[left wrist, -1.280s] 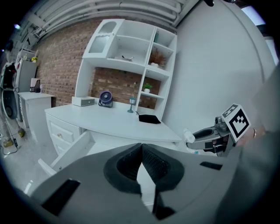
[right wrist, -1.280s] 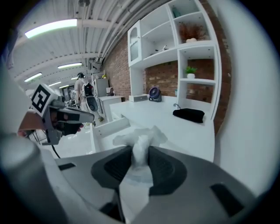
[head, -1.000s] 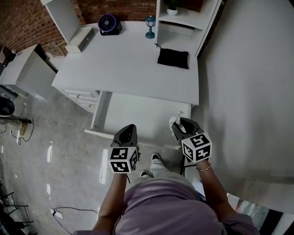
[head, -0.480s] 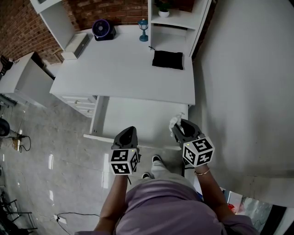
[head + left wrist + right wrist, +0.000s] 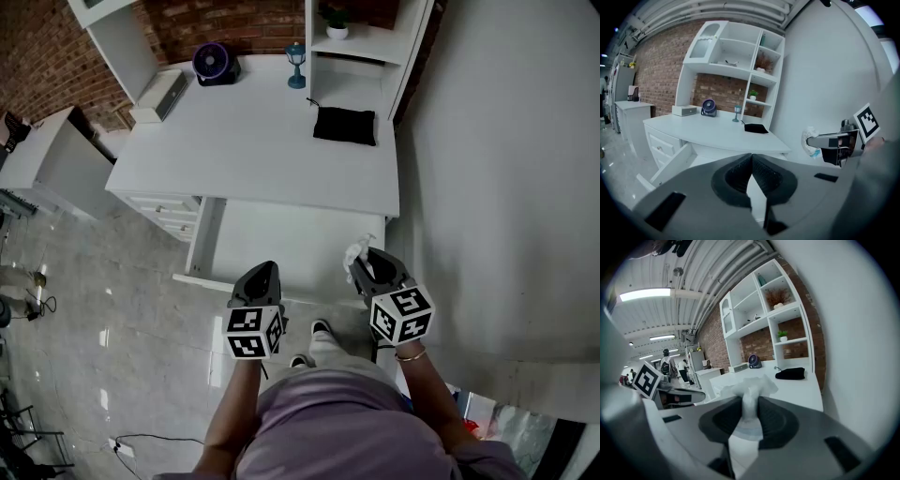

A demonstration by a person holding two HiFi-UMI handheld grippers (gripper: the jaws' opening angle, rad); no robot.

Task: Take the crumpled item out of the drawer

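The crumpled item (image 5: 355,251) is a wad of white paper, and my right gripper (image 5: 362,263) is shut on it at the open drawer's (image 5: 281,246) front right corner. In the right gripper view the wad (image 5: 749,391) sticks up from between the pads. These jaws have just been closing, with the wad between them. My left gripper (image 5: 263,274) hangs over the drawer's front edge to the left, shut and holding nothing. In the left gripper view its pads meet, and the wad (image 5: 808,139) shows at the right.
A white desk (image 5: 262,141) lies behind the drawer, with a black cloth (image 5: 345,126), a purple fan (image 5: 211,63), a small blue lamp (image 5: 296,66) and a white box (image 5: 159,94) on it. Shelves rise at the back. A white wall (image 5: 497,187) runs close along the right.
My right gripper has rolled a little with the wad still pinched in it. The left gripper has kept still. The head view has shifted slightly.
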